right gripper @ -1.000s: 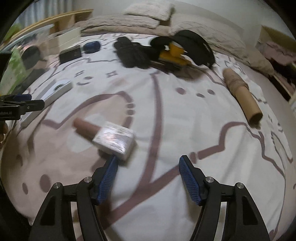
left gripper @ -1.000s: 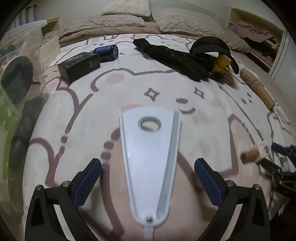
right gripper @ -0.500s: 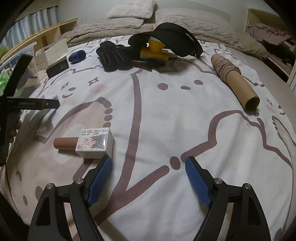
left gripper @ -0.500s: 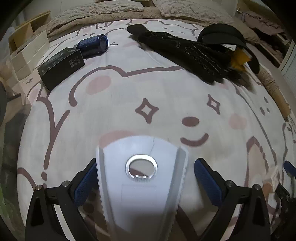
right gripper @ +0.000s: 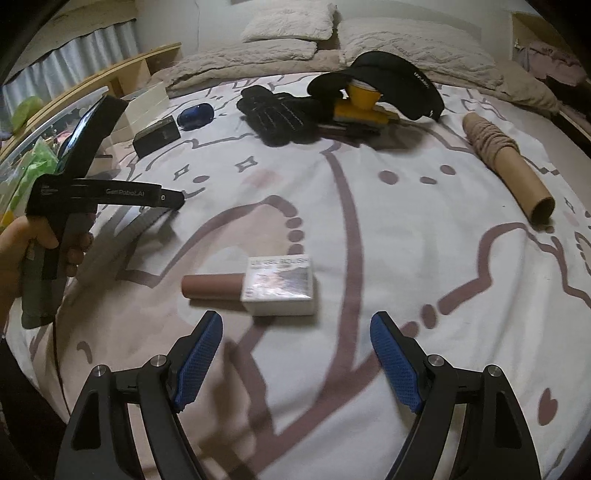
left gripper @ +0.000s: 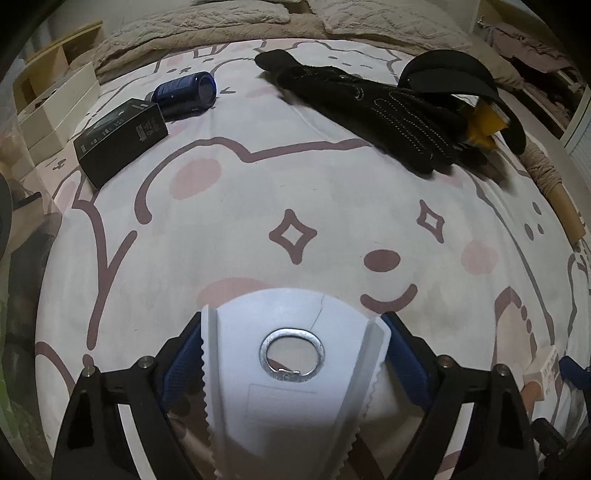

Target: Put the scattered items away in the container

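A white wedge-shaped tool (left gripper: 295,398) with a metal ring and toothed edges lies on the bed between my left gripper's (left gripper: 291,321) jaws. The jaws are closing and the blue pads (left gripper: 183,354) sit against its two sides. In the right wrist view a hand holds that left gripper (right gripper: 166,199) over the tool's toothed edge (right gripper: 144,221). My right gripper (right gripper: 297,321) is open just short of a UV gel polish box (right gripper: 279,284) with a brown tube (right gripper: 212,286) sticking out; nothing is between its pads. A clear plastic container (right gripper: 40,147) stands at the bed's left side.
Further up the patterned bedspread (right gripper: 406,258) lie a black box (left gripper: 120,138), a dark blue can (left gripper: 184,94), black gloves (left gripper: 369,107), a black visor (right gripper: 391,81) over a yellow object (right gripper: 360,103), and a cardboard tube in a beige stocking (right gripper: 509,166). Pillows (right gripper: 291,22) lie at the head.
The left gripper slid forward along the white tool to its wide ringed end and its jaws narrowed onto the sides. The right jaws widened and now face the gel polish box.
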### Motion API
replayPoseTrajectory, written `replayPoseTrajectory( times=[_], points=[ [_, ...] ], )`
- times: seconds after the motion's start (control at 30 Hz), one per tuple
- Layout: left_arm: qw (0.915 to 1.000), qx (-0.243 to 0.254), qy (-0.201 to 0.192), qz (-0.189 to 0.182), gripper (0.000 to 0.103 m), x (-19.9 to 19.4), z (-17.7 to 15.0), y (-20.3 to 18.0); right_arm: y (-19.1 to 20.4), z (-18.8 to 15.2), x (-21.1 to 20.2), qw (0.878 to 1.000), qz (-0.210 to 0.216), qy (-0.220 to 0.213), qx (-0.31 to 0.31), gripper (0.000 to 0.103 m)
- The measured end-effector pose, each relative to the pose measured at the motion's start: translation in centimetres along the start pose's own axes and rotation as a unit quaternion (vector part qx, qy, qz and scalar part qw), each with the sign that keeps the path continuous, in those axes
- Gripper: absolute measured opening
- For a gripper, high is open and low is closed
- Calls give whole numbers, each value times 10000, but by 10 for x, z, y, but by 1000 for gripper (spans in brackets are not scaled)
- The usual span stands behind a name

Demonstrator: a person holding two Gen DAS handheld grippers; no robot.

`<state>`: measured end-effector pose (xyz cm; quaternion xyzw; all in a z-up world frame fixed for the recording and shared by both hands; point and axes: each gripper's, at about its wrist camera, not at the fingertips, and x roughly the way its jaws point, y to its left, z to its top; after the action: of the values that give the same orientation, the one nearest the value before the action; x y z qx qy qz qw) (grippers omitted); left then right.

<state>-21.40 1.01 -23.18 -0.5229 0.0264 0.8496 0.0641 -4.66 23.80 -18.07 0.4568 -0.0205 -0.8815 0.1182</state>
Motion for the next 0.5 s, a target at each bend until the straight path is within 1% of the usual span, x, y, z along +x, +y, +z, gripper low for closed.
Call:
replayPoseTrajectory(
  times=[0.07, 0.1, 0.13, 0.17, 0.27, 0.5],
  points=[
    [10000, 7, -28, -57, 91, -3, -1, 0, 3, 2, 1, 10000, 74, -11, 53, 83],
    [9999, 21, -51, -92, 91, -5, -2, 0, 6, 3, 2, 9999, 108, -10, 87, 86],
    [9999, 34, -72, -109, 91, -6, -3, -1, 8, 4, 3, 9998, 139, -12, 115, 94],
    [9998, 59, -117, -124, 91, -9, -5, -2, 10, 4, 4, 9998, 162, -24, 138, 98],
    [9993, 182, -294, -128, 91, -20, -12, -4, 17, 6, 7, 9998, 74, -102, 146, 101],
    [9975, 447, -537, -130, 91, -38, -32, -6, 27, 11, 23, 9994, -313, -95, -135, 101]
  ],
)
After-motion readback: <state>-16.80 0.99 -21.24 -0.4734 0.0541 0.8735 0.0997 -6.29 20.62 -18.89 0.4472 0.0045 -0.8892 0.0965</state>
